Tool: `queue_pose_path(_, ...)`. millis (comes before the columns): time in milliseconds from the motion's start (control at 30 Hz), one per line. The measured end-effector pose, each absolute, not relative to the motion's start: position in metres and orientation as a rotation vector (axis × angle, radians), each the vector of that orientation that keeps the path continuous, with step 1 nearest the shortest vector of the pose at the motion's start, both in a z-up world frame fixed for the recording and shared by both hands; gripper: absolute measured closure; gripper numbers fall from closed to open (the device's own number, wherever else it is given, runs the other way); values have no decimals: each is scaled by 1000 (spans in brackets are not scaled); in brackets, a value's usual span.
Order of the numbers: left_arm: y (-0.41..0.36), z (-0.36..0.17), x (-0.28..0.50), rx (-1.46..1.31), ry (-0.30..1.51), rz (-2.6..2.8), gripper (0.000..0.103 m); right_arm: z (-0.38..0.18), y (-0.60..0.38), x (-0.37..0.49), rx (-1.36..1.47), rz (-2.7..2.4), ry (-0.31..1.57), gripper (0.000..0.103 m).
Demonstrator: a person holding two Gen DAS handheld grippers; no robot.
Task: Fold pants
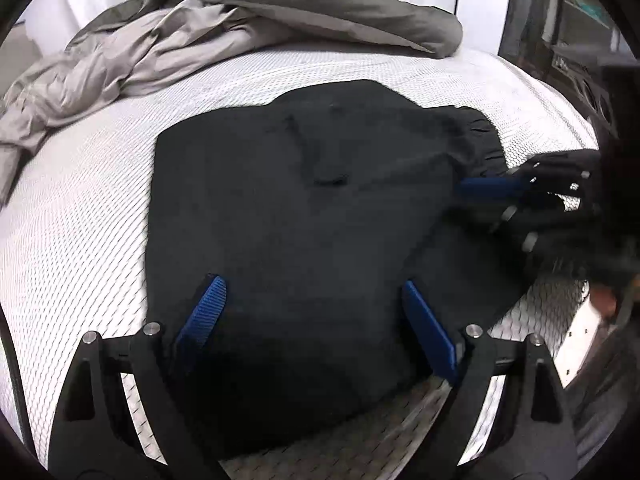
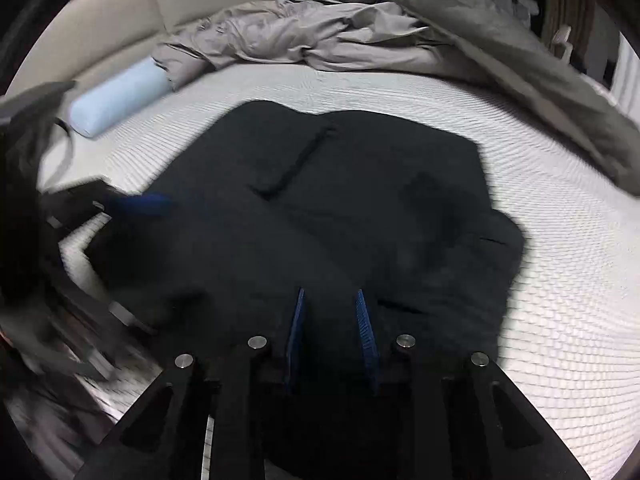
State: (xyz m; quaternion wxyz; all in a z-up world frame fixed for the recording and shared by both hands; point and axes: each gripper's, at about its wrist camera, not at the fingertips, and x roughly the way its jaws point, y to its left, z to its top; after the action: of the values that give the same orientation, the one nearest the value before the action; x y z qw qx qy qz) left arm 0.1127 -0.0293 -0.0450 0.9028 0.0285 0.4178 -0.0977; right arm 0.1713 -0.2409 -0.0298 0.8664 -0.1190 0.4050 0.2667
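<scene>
Where mattress (image 1: 100, 208) shows, pants (image 1: 304, 208) edges.

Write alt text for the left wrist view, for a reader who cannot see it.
Black pants lie folded into a compact shape on a white mattress, with the left gripper spread open over their near edge. The right gripper reaches in from the right at the waistband, blurred. A rumpled grey duvet is heaped at the far side.

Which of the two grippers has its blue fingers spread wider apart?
The left gripper: its fingers stand far apart over the black pants. The right gripper shows only a narrow gap.
</scene>
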Motion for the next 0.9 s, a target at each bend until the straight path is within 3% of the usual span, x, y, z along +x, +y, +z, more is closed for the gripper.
queue_pose_path(133,-4,-39,93,18,837,-158,15,-20,-266,160,-204,574,833,77)
queue_pose_path(267,-6,-25,85,-19,770,-215,15,-8,-265,144,-174,568,764,55)
queue_pose_path(467,-28,-32,137,82,816,-169,15,-12,-220,163,-213,571,753,54)
queue_pose_path(567,-9,-45,158,-21,876,-184,14,-26,-224,188,-194,561,862,54)
queue_pose_path(733,16,-42,143,-42,885,-148,12,-25,-241,185,-274,538,875,60)
queue_pose_path(900,21,-17,131,-35,813,-141,14,-4,-242,175,-199,534,815,55)
